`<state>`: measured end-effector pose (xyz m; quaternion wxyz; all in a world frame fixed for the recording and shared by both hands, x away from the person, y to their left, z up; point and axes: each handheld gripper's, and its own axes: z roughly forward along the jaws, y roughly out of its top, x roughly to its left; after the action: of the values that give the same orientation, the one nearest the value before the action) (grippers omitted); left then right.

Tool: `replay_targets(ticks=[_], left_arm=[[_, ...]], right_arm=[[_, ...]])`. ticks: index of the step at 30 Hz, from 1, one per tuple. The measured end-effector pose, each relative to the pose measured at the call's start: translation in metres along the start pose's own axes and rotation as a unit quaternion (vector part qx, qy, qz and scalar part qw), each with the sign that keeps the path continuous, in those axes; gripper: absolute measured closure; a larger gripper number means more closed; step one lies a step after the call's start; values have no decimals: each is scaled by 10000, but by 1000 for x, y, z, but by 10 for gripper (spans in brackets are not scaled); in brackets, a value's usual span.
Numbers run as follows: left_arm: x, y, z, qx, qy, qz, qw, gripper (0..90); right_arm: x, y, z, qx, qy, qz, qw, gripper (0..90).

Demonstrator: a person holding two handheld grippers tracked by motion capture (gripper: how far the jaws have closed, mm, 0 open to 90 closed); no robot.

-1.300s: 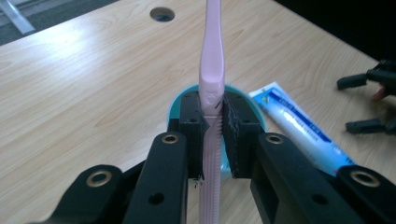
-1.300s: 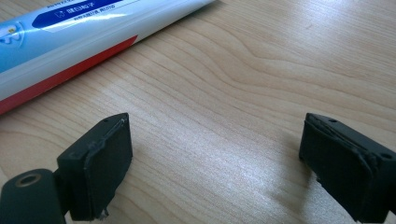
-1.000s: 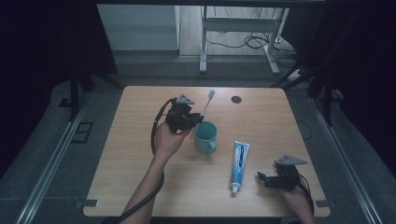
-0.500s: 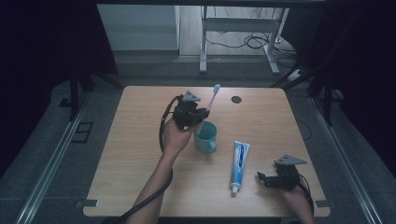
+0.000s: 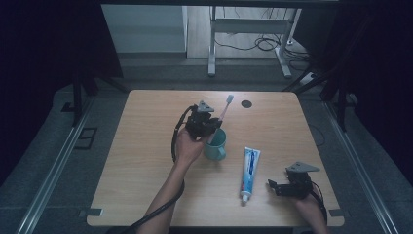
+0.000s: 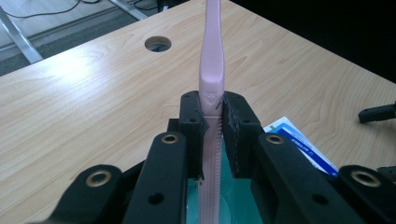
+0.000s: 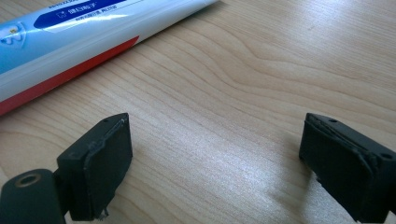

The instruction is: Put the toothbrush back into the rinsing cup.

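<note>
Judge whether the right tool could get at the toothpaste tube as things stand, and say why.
Probably yes. The right tool rests open on the table just beside the toothpaste tube, jaws pointing toward it, with bare wood between them; the left tool is busy farther off.

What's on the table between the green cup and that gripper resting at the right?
A toothpaste tube lies flat between the cup and the right gripper, seen in the high view.

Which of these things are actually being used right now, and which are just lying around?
In use:
- pink toothbrush, clamped in the left claw
- teal cup, right below it

Lying about:
- toothpaste tube, flat on the table
- right claw, open, resting near the tube
</note>
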<state>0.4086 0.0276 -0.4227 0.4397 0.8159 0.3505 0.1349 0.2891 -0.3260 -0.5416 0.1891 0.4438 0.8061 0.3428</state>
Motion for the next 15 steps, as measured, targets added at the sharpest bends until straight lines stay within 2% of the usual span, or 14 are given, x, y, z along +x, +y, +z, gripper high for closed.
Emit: replay_targets(ticks=[15], left_arm=[[1, -21, 18, 250, 55, -102, 9996, 784]], right_arm=[[0, 0, 0, 3, -2, -2, 10000, 93]])
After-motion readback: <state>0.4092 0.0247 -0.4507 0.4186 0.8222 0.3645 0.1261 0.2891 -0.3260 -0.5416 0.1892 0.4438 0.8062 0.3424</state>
